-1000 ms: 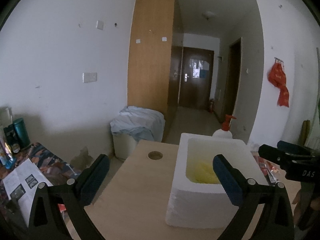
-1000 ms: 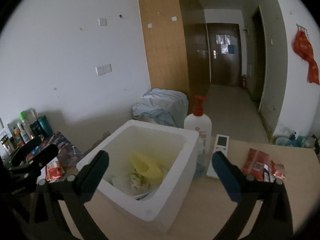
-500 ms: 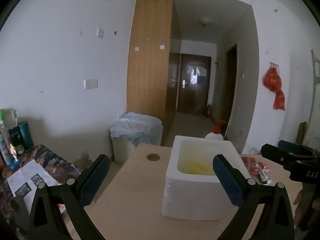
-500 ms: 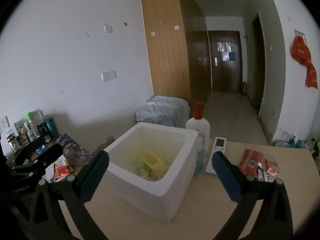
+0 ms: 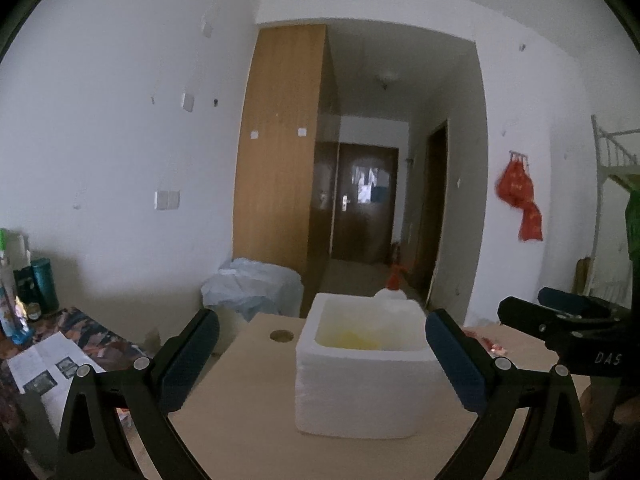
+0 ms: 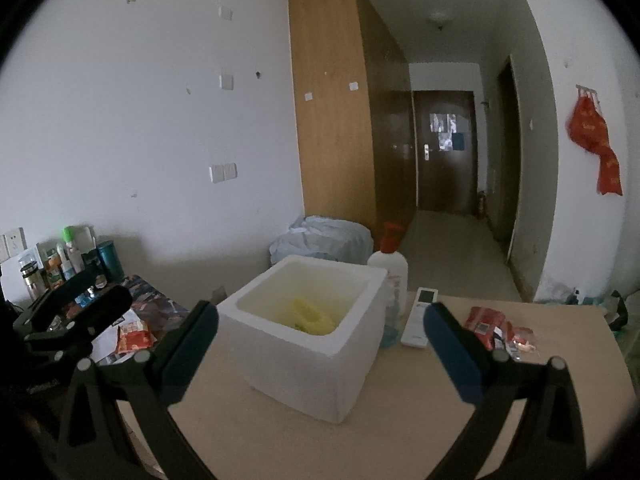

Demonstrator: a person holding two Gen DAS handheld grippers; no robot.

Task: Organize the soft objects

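Holding both tools wide open and empty, I am hovering my left tool (image 5: 322,354) and my right tool (image 6: 320,344) above the wooden surface (image 6: 256,436). One white foam box (image 6: 320,368) is sitting on it, with one yellow soft object (image 6: 312,316) lying inside; other things in there are too dim to count. One pump bottle (image 6: 390,268) is touching the box's far corner, one remote (image 6: 420,316) is lying just beside the bottle, and red packets (image 6: 486,322) are lying near the remote.
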